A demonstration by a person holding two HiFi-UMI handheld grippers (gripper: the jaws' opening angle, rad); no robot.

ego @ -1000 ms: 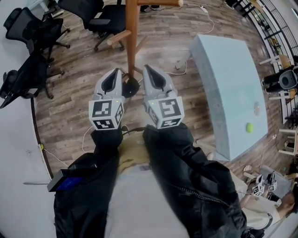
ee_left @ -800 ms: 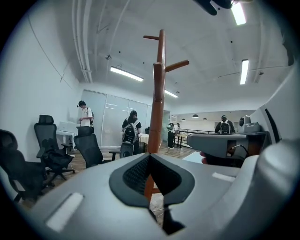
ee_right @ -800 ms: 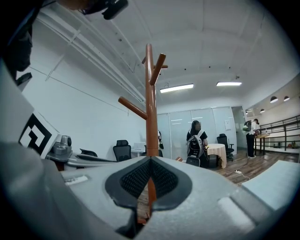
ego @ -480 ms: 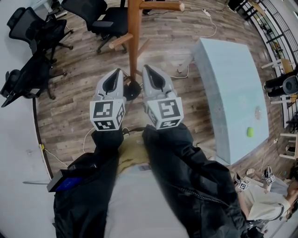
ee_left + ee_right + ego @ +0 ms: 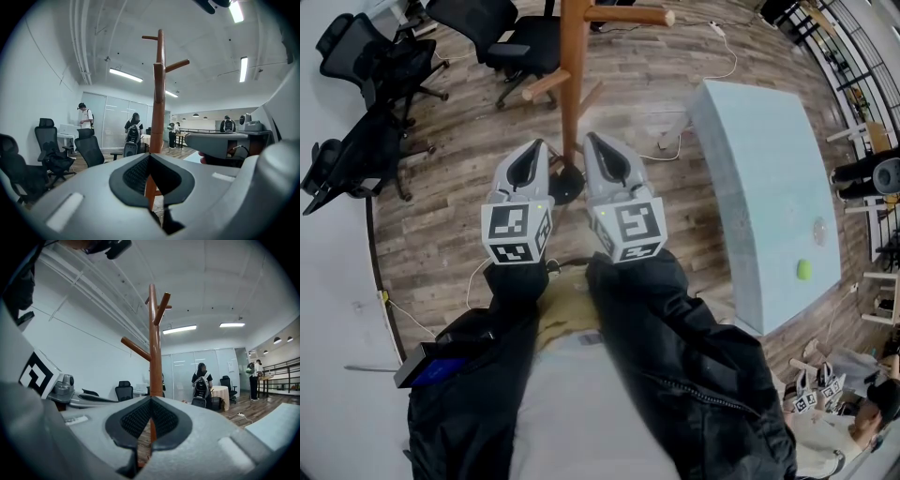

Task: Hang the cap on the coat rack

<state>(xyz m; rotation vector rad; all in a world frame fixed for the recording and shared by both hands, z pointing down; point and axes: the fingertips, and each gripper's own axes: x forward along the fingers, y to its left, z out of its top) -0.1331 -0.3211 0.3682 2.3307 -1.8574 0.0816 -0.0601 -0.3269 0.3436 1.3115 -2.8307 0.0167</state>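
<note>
The wooden coat rack (image 5: pixel 571 84) stands straight ahead, its dark round base (image 5: pixel 566 184) on the wood floor just past my fingertips. Its pole and bare pegs rise in the left gripper view (image 5: pixel 159 93) and in the right gripper view (image 5: pixel 154 343). My left gripper (image 5: pixel 530 150) and right gripper (image 5: pixel 598 142) are held side by side, pointing at the pole. Each one is shut with nothing between its pads, as the left gripper view (image 5: pixel 150 157) and the right gripper view (image 5: pixel 151 400) both show. No cap is in any view.
A light blue table (image 5: pixel 759 187) with a green ball (image 5: pixel 804 270) stands to the right. Black office chairs (image 5: pixel 375 84) are grouped at the left and behind the rack. Cables (image 5: pixel 666 141) lie on the floor. Other people (image 5: pixel 133 133) stand far back.
The head view has shifted slightly, so the table and ball sit a little differently. Both grippers stay shut, side by side in front of the rack.
</note>
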